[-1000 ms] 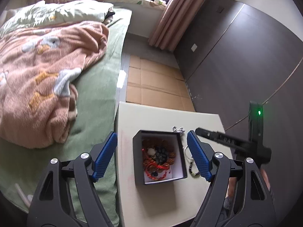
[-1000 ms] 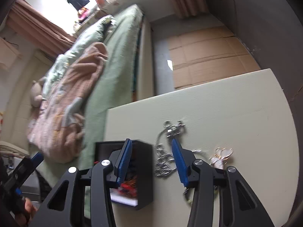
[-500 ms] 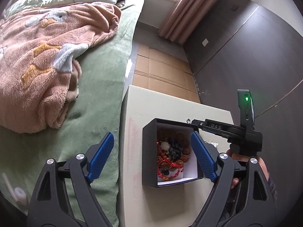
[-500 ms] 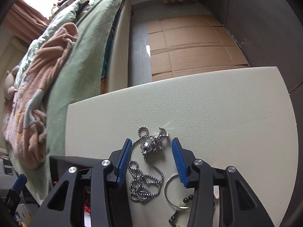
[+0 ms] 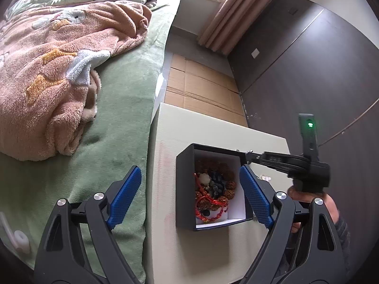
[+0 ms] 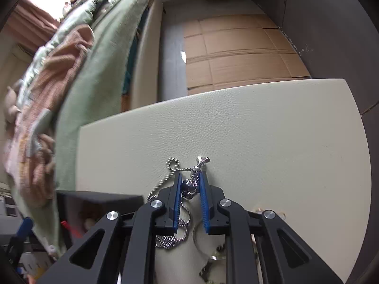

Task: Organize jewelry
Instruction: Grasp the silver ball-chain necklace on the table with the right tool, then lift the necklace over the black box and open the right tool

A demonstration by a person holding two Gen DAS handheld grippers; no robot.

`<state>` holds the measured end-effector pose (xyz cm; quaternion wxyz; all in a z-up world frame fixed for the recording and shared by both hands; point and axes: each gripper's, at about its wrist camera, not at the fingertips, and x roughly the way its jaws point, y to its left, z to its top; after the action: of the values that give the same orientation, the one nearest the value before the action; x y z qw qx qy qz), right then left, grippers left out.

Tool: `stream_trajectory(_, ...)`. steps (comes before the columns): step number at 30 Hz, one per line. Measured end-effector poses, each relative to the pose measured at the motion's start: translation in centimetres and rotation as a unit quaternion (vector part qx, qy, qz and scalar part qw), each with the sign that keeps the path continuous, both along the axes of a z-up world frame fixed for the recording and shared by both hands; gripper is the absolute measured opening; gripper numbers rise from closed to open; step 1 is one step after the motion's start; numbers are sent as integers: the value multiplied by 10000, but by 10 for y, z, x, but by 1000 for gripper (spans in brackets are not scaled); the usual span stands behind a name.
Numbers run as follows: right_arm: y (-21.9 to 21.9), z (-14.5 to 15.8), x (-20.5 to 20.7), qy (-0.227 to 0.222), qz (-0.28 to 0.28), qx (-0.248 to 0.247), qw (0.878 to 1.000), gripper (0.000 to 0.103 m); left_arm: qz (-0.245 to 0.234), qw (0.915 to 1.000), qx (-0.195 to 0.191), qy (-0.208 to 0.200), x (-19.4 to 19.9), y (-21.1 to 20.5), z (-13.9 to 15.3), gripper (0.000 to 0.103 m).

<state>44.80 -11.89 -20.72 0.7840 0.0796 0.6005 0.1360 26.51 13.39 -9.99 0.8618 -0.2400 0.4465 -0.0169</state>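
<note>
A black jewelry box (image 5: 184,187) with a white lining stands on the cream table (image 5: 180,132); it holds red cord and brown bead bracelets (image 5: 213,191). My left gripper (image 5: 189,189) is open, its fingers spread either side of the box. My right gripper (image 6: 190,184) is shut on the pendant of a silver ball-chain necklace (image 6: 173,232) lying on the table (image 6: 260,130) just right of the box (image 6: 99,198). The right gripper also shows in the left wrist view (image 5: 251,156) at the box's far right corner.
A ring (image 6: 199,236) and other small jewelry pieces lie on the table under my right gripper. A bed with a green sheet (image 5: 113,118) and pink blanket (image 5: 47,71) runs along the table's left edge. Cardboard (image 5: 199,87) covers the floor beyond; a dark wall (image 5: 308,71) stands right.
My right gripper moved forward and down onto the necklace and closed its fingers on the pendant. My left gripper shifted slightly closer over the box and stayed open.
</note>
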Motion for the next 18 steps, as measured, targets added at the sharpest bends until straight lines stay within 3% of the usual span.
stream_trajectory(4,-10,27,-15,-296,24,267,9992,14,-41,10000,-13,-32,-1,-4,4,84)
stream_trajectory(18,-22,176,-71,-1706,356,778,9816,14,-135,9998,38,-160,-7,-17,19,84)
